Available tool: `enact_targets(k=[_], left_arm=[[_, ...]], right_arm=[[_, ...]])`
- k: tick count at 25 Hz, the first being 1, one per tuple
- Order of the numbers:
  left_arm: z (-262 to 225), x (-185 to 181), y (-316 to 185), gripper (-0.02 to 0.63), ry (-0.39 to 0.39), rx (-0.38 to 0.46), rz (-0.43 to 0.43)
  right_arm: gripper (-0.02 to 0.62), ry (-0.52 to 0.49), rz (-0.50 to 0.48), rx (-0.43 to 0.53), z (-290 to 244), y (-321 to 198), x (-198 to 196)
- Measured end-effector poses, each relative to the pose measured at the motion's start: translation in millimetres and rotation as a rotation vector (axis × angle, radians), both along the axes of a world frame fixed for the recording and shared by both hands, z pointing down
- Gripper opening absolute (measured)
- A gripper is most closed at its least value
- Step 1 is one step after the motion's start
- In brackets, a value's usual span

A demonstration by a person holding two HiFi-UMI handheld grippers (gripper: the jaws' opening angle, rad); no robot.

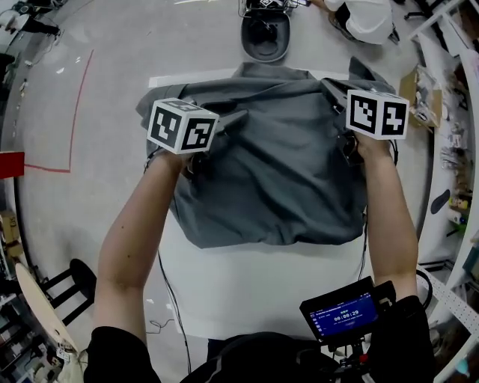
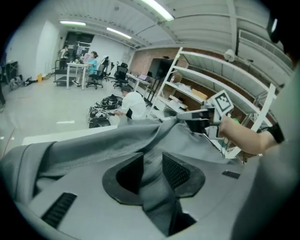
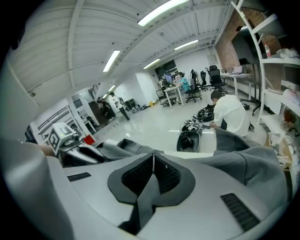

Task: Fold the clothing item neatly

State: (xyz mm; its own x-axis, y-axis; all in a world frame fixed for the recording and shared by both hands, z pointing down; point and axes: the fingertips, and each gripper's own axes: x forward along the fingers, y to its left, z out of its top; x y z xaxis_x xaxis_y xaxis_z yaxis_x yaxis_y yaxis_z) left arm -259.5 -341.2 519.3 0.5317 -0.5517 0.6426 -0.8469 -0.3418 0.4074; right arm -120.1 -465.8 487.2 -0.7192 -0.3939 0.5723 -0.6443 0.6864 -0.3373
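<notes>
On the white table [image 1: 247, 295], toward its left side, the left gripper [image 2: 151, 168] has a thick gathered ridge of the grey shirt [image 1: 284, 172] between its jaws. The jaws stand part-way apart only because the bunched cloth fills the gap, and the pads look pressed on it. From there the cloth runs in a taut crest across the table toward the other hand. This suggests the edge is raised so that it can be carried over as one straight line. The shirt lies spread over the table's middle and far half, with its near edge rounded and loose and the near strip of the table bare. Toward the table's right side, the right gripper [image 3: 152, 171] is pinched fully together on a thin, flat fold of the same shirt. Holding two matching points near the table's far side keeps the garment square. I judge this to be the start of a fold drawn toward the table's near edge. Beyond the table's far edge a dark container [image 1: 266, 34] sits on the floor, and a person in a white top [image 1: 367, 19] crouches just right of it. Counted: one shirt, one table, two grippers, each with one marker cube [image 1: 183, 126], one container, and one person near the table.
</notes>
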Motion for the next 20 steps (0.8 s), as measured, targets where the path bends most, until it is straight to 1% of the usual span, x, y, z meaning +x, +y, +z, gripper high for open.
enact_targets(k=[1, 2, 5, 7, 9, 10, 13, 14, 15, 17, 18, 20], left_arm=[[1, -5, -4, 0.104, -0.009, -0.02, -0.024], [3, -9, -7, 0.089, -0.021, -0.04, -0.038], [8, -17, -19, 0.089, -0.076, -0.078, -0.02], [11, -19, -28, 0.089, -0.149, -0.085, 0.004], [17, -24, -36, 0.089, -0.229, -0.062, 0.023], [18, -29, -40, 0.089, -0.273, -0.038, 0.025], [12, -54, -61, 0.089, -0.427, 0.064, -0.025], [8, -63, -69, 0.091, -0.458, 0.09, -0.044], [5, -70, -75, 0.089, -0.459, 0.101, -0.058], [2, -83, -78, 0.107, -0.415, 0.103, -0.083], [-1, -90, -76, 0.107, -0.409, 0.11, -0.1], [-12, -107, -71, 0.11, -0.441, 0.154, -0.144]], right_arm=[[0.017, -0.012, -0.021, -0.006, -4, 8, 1], [0.017, -0.02, -0.044, -0.012, -7, 16, 0], [0.017, -0.013, -0.138, -0.04, -9, 43, -8], [0.017, 0.006, -0.203, -0.072, -4, 59, -13], [0.017, 0.026, -0.238, -0.081, 6, 72, -17], [0.017, 0.034, -0.242, -0.079, 10, 76, -18], [0.017, 0.032, -0.228, -0.075, 19, 79, -14], [0.017, 0.027, -0.22, -0.077, 20, 79, -11], [0.017, 0.023, -0.212, -0.08, 22, 78, -8], [0.017, 0.021, -0.2, -0.081, 26, 79, -4], [0.017, 0.023, -0.201, -0.076, 27, 79, -4], [0.017, 0.026, -0.21, -0.062, 27, 80, -6]])
